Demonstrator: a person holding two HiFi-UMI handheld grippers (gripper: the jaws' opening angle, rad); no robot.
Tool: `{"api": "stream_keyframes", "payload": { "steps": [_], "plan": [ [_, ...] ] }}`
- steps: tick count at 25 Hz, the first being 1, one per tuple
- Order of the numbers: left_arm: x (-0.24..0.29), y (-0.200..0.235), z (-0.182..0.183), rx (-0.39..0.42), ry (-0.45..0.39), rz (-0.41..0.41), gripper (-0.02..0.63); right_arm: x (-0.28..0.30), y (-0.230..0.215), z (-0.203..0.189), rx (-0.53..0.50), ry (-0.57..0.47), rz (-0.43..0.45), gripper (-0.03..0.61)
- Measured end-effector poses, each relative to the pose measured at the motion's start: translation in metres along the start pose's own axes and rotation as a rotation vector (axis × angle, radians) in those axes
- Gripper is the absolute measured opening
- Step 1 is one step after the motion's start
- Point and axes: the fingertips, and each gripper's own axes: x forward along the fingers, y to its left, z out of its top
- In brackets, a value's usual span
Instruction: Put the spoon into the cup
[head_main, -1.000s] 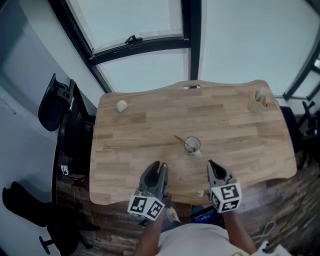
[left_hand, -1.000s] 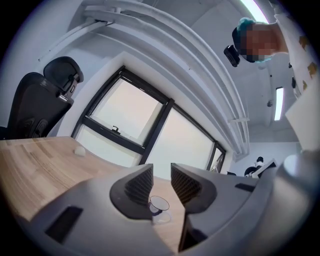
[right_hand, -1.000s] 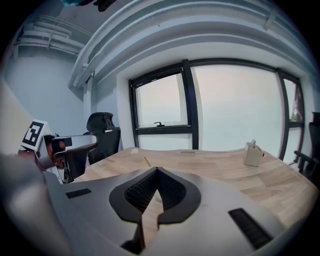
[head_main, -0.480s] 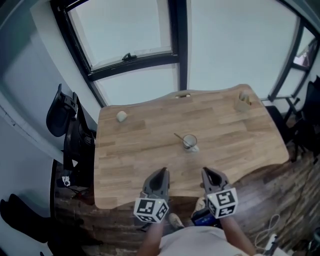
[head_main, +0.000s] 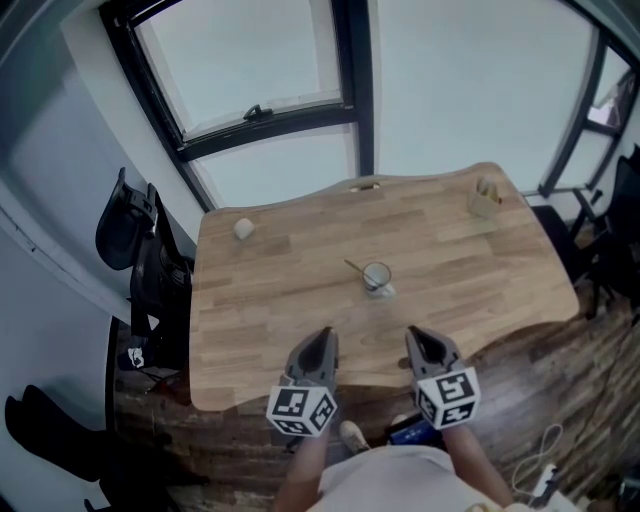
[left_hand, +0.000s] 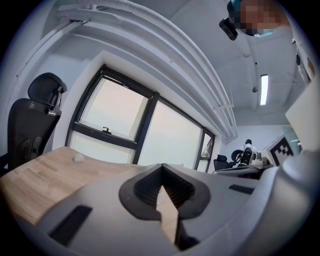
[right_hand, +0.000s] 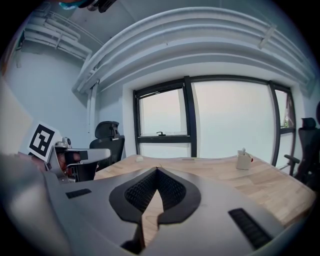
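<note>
A small clear cup (head_main: 377, 277) stands near the middle of the wooden table (head_main: 280, 300). The thin spoon (head_main: 353, 267) rests in it, its handle leaning out to the upper left. My left gripper (head_main: 322, 336) and right gripper (head_main: 413, 335) hover over the table's near edge, well short of the cup and side by side. Both are shut with nothing between the fingers. In the left gripper view the left gripper (left_hand: 161, 168) has its jaws meeting at the tips. The right gripper (right_hand: 157, 171) looks the same in its own view. Neither gripper view shows the cup.
A small pale lump (head_main: 243, 229) lies at the table's far left. A beige holder (head_main: 485, 200) stands at the far right corner. A black office chair (head_main: 130, 235) sits left of the table. Large windows run behind the table.
Both grippers have drawn back from the cup toward the table's near edge. The left jaws have closed. The spoon stays in the cup.
</note>
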Motion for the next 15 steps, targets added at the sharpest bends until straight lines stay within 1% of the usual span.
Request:
{"api": "stream_keyframes", "payload": {
  "steps": [4, 12, 15],
  "plan": [
    [-0.001, -0.002, -0.007, -0.007, 0.018, 0.008, 0.0, -0.003, -0.005, -0.003, 0.012, -0.012, -0.009, -0.003],
    [0.004, -0.009, -0.012, -0.017, 0.029, 0.013, 0.0, -0.004, -0.005, -0.001, -0.006, -0.015, 0.012, -0.003],
    [0.005, -0.007, -0.012, -0.041, 0.023, 0.026, 0.0, -0.004, -0.006, 0.0, -0.013, -0.018, 0.017, -0.003]
  ]
}}
